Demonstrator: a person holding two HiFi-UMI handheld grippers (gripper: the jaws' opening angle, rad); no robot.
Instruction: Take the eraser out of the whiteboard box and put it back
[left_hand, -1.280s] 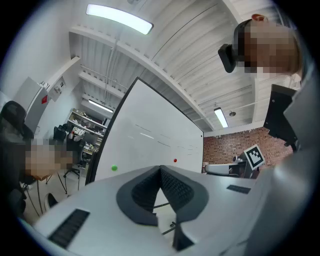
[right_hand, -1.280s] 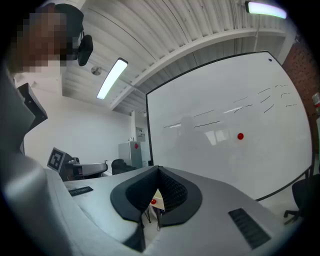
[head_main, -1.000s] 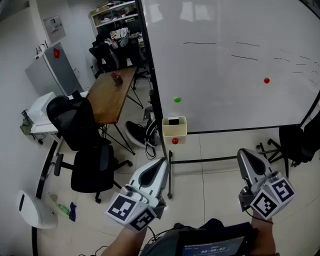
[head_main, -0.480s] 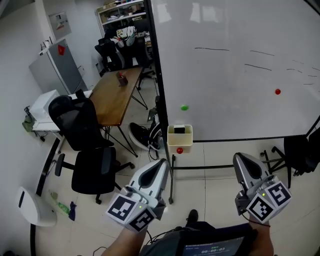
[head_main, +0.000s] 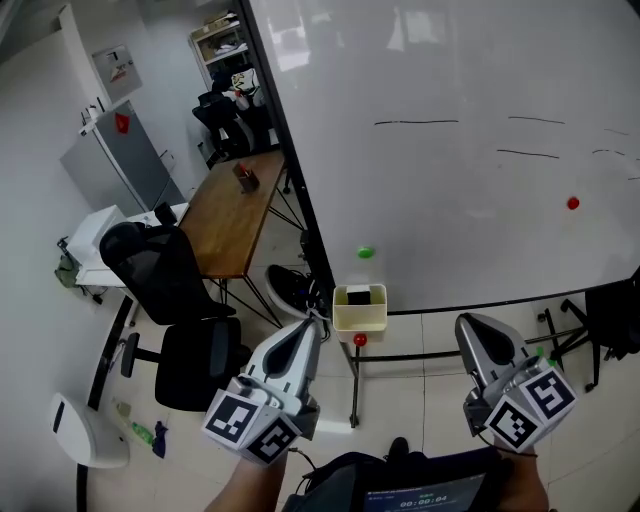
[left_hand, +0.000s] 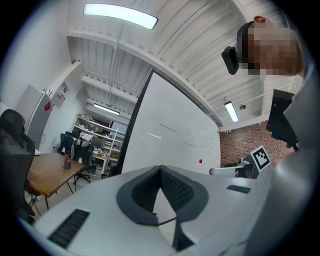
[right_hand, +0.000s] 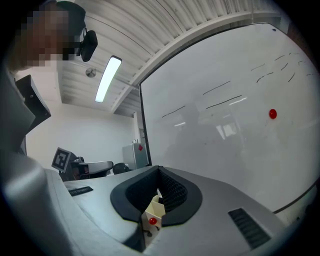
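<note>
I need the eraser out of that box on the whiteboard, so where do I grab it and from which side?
Grip the eraser by its dark top, the only part showing, and come from above. It sits in the open-topped cream box low on the whiteboard; the walls close off its sides, so a straight lift likely works best.

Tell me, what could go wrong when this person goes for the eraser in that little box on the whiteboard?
1. The left tongs and right tongs are both shut. Unless one opens first, it may just bump the box instead of gripping the eraser.
2. The stand leg runs out along the floor right below the box, so a foot could catch on it.
3. The box looks narrow, so the tongs might scrape its rim.
</note>
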